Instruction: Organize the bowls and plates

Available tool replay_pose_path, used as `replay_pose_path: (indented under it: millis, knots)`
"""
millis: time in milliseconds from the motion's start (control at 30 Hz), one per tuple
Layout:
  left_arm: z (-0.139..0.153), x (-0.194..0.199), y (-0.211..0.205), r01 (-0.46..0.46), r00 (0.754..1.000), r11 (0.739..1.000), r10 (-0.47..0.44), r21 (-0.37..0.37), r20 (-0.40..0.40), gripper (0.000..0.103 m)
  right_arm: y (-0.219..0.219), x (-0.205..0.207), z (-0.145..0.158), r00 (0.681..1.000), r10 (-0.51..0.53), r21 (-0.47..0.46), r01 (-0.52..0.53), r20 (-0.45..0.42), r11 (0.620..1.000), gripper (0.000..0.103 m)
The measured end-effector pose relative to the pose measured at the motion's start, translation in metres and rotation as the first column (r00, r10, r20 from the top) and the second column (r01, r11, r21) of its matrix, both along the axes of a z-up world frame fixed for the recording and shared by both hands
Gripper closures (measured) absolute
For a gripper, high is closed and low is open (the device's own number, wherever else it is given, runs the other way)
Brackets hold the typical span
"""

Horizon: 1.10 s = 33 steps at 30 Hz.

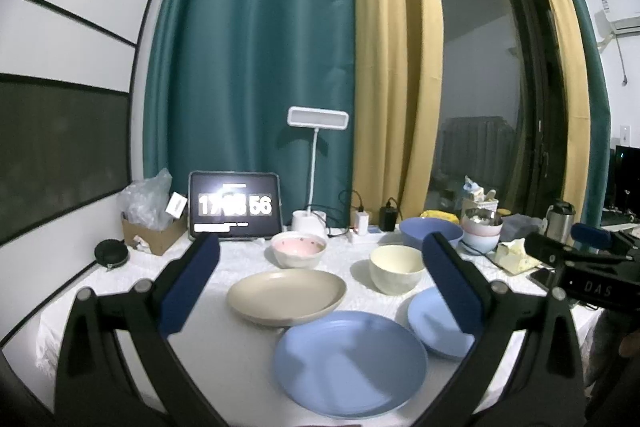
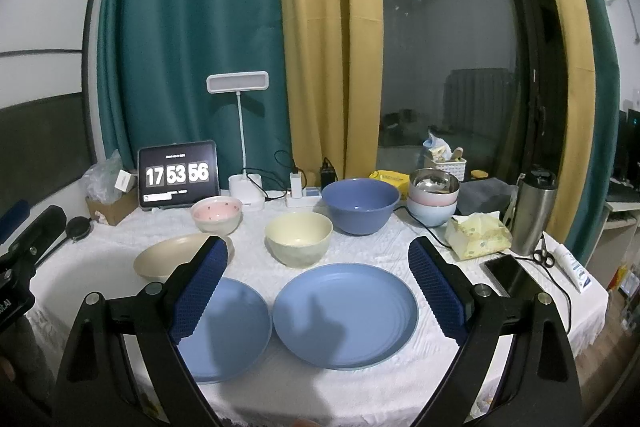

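Both claws wide, empty: left claw (image 1: 320, 281), right claw (image 2: 318, 285). Blue plate (image 2: 345, 315) lies flat at centre of frame; low rim risks slip, likely knocking cream bowl (image 2: 299, 238).

A: Which items do my own fingers cover?

B: In the left wrist view, my right finger pad (image 1: 452, 283) hides the left part of the smaller blue plate (image 1: 432, 327). In the right wrist view, my left pad (image 2: 200, 287) masks one blue plate (image 2: 236, 331) and the rim of the beige plate (image 2: 168, 255).

A: What can't be read?

B: The tablet clock (image 1: 235, 205) glares in the left wrist view; its middle digits wash out. The contents of the steel bowl (image 2: 434, 183) stay indistinct. My other gripper (image 1: 580, 259) is cut off at the picture's edge, its jaws unseen.
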<state>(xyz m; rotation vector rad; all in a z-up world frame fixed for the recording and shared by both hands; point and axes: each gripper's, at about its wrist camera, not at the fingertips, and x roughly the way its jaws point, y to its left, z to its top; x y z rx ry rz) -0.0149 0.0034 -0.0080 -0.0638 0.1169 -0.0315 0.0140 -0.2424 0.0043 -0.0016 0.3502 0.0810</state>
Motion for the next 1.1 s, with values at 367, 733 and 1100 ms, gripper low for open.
replay_pose_path:
  millis: [367,733,1100]
  knots:
    - [0.0002,-0.0004,-0.0008,-0.001,1.0,1.0,0.001,-0.001,-0.003,0.001,0.0005,0.0017,0.0001,1.0,-0.001,0.001,0.001,-0.002,1.0,0.008]
    - [-0.0001,-0.0001,-0.0006,0.0,1.0,1.0,0.0,-0.002,-0.007,0.001,0.0013,0.0012,0.0006,1.0,-0.002,0.0,0.002,-0.002,1.0,0.008]
    - [-0.0009,-0.0004,-0.0004,0.002,1.0,1.0,-0.002,-0.002,-0.011,0.001,0.0016,0.0017,0.0004,1.0,-0.002,0.001,0.002,-0.005,1.0,0.008]
